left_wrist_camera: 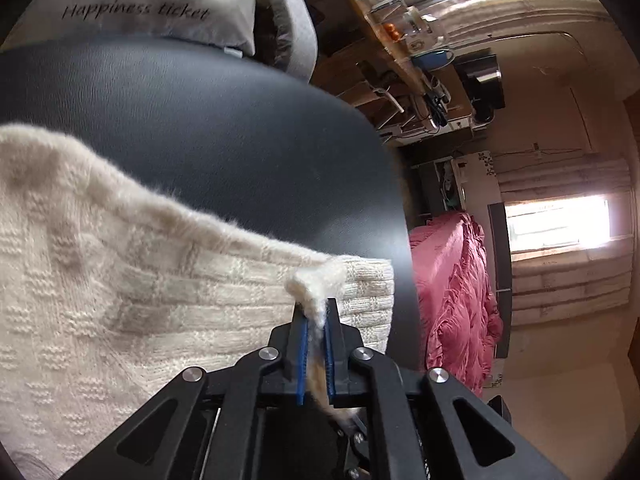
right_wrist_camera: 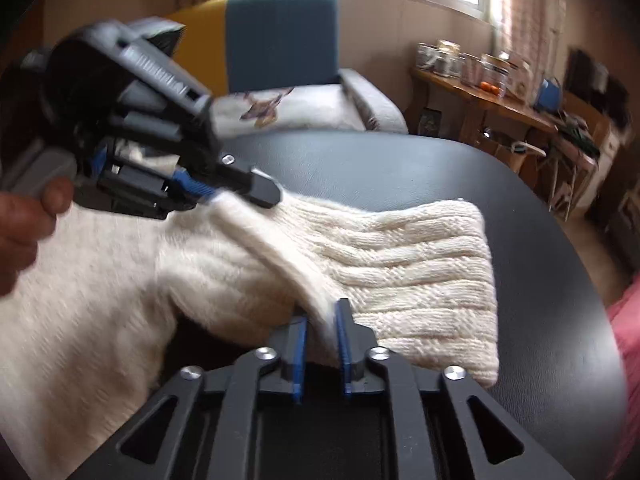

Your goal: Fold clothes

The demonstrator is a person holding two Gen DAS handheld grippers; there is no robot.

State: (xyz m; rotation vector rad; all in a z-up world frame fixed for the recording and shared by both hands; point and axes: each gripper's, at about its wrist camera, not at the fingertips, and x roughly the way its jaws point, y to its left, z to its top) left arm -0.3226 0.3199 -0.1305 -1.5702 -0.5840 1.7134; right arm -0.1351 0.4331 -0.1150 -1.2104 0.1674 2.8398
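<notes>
A cream knitted sweater (left_wrist_camera: 120, 280) lies on a black table (left_wrist_camera: 220, 120). My left gripper (left_wrist_camera: 315, 312) is shut on a pinched fold of the sweater's edge. In the right wrist view the sweater (right_wrist_camera: 400, 264) spreads across the table (right_wrist_camera: 540, 240), its ribbed end toward the right. My right gripper (right_wrist_camera: 322, 314) is shut on a raised fold of the sweater. The left gripper (right_wrist_camera: 240, 192) shows there at upper left, held by a hand and clamped on the same raised edge, which stretches between both grippers.
A grey armchair with a printed cushion (left_wrist_camera: 160, 4) stands behind the table. A wooden side table with jars (right_wrist_camera: 480, 80) stands at the right, under the window. A pink bedspread (left_wrist_camera: 456, 300) lies beyond the table's edge.
</notes>
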